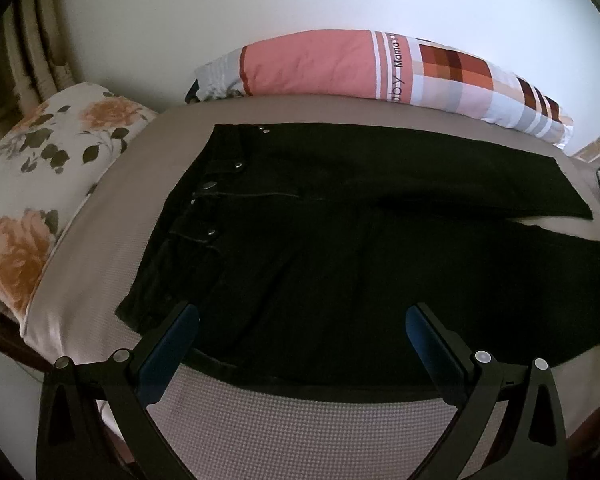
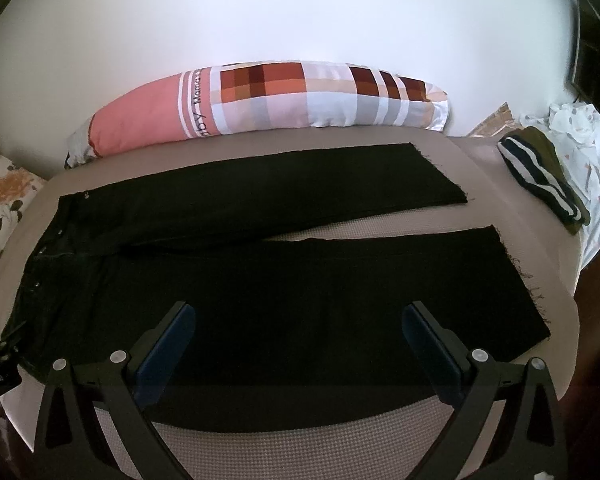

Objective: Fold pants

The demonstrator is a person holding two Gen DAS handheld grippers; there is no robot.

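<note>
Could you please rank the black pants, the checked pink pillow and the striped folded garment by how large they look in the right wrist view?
1. black pants, by far the largest, though also nearest the camera.
2. checked pink pillow.
3. striped folded garment, smallest, near the fisheye edge, so its look is distorted.

Both views are dim and soft, with flat indoor light and no hard shadows. The white wall (image 2: 300, 20) is the brightest area, slightly washed out with a bluish cast. The black pants (image 2: 284, 280) are underexposed, so folds and seams barely show. Fisheye distortion bows the bed (image 2: 284, 432) and darkens every corner. Fine detail looks smeared, noisy and slightly blurred throughout.
</note>
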